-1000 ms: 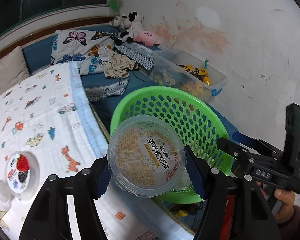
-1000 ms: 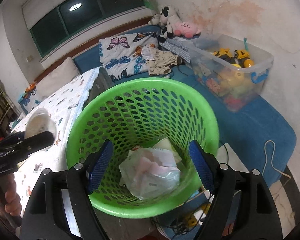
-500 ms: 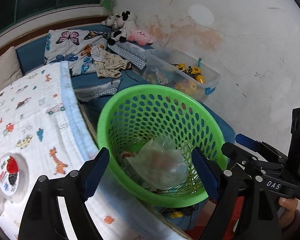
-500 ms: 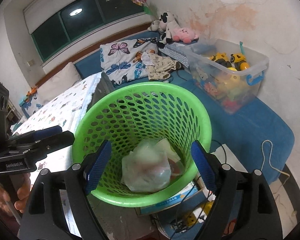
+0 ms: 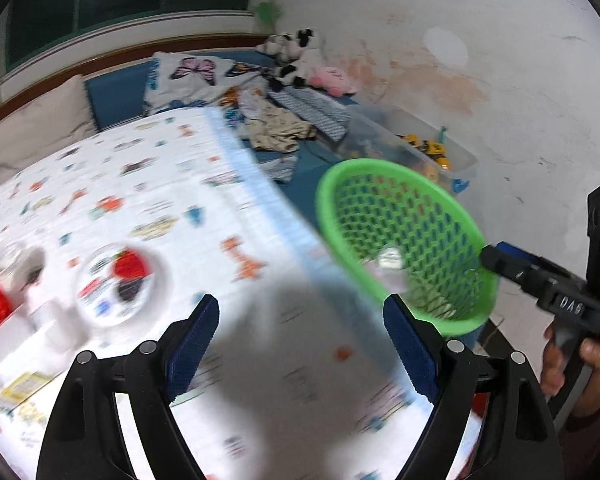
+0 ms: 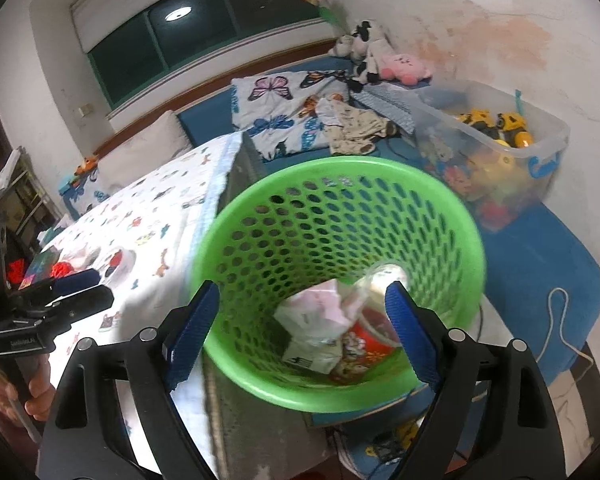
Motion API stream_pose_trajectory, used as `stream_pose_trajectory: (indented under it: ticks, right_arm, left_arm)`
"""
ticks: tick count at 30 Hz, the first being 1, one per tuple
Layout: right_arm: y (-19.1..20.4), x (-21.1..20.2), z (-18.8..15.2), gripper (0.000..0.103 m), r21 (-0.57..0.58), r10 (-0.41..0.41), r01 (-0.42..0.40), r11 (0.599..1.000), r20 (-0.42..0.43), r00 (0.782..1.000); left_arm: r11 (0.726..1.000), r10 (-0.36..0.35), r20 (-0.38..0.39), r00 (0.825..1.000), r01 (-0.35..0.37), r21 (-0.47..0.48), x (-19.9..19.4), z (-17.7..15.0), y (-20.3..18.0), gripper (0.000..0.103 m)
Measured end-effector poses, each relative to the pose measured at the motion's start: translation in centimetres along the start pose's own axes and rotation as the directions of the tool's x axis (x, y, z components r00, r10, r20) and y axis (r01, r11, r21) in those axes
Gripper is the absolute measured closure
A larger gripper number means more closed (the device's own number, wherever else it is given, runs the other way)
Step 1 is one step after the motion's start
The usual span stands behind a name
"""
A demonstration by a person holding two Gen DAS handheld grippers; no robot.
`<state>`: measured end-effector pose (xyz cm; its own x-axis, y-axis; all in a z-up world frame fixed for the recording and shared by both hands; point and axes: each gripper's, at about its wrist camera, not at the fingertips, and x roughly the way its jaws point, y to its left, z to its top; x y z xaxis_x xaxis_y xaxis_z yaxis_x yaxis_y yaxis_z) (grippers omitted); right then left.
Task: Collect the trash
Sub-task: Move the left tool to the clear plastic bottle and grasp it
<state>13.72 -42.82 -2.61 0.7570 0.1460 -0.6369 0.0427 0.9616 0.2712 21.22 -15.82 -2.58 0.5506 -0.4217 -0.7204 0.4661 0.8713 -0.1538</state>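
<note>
Green perforated plastic basket (image 5: 404, 256) stands far right off the worktop (image 5: 172, 208) edge as the empty left gripper (image 5: 300, 344), jaws apart, faces a round clear-lidded container (image 5: 120, 280) near left, likely the next pickup. From the right gripper (image 6: 300, 336), jaws apart and empty, crumpled wrappers (image 6: 324, 320) lie inside the basket.

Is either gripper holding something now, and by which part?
Nothing is held. The left gripper and the right gripper are both open, with nothing between their fingers.
</note>
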Motion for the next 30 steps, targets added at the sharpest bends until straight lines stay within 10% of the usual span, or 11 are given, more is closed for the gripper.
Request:
stream_pose_trajectory:
  ticks: [15,30]
  right_arm:
    - [8.8,3.2,0.1,0.017,-0.136,0.104,-0.112,0.984,-0.063,0.993]
    - [13.6,6.3,0.2,0.016,-0.19,0.14,-0.162,0.968,-0.12,0.983]
  left_arm:
    - [0.975,0.221,-0.008,0.975,-0.221,-0.018,-5.1,-3.4,13.0,0.018]
    - [0.981,0.191,-0.151,0.97,-0.192,0.006,-5.1,-3.5,21.6,0.011]
